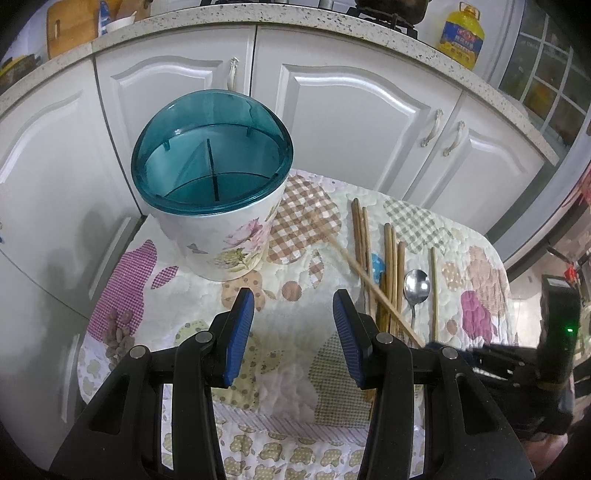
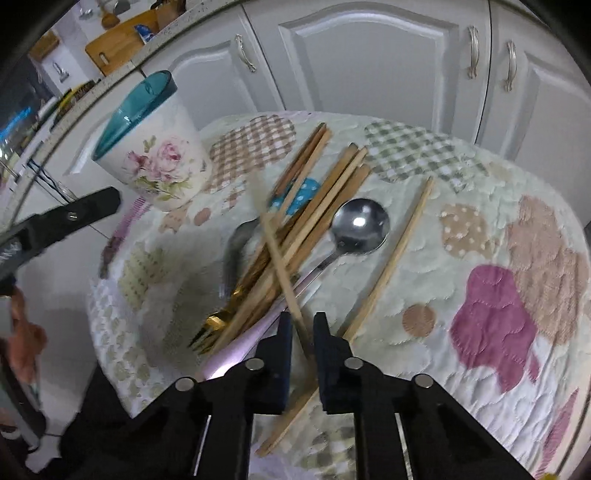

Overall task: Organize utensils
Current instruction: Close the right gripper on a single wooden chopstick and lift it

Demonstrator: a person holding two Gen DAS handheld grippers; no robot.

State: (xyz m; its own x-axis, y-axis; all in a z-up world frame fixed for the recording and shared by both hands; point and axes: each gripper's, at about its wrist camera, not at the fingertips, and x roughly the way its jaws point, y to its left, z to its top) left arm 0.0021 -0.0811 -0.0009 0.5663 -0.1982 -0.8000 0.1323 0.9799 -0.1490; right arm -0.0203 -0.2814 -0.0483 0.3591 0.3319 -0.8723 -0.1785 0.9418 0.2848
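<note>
A white floral utensil holder with a teal rim stands on the quilted table, ahead and left of my open, empty left gripper. It also shows in the right wrist view at the upper left. Several wooden chopsticks lie in a pile with a steel spoon and a gold fork. My right gripper is shut on one chopstick, which slants up and looks blurred. In the left wrist view that chopstick crosses the pile beside the spoon.
The small table carries a patchwork quilt and stands against white cabinet doors. One chopstick lies apart, right of the spoon. A counter with an oil bottle and cutting board is behind.
</note>
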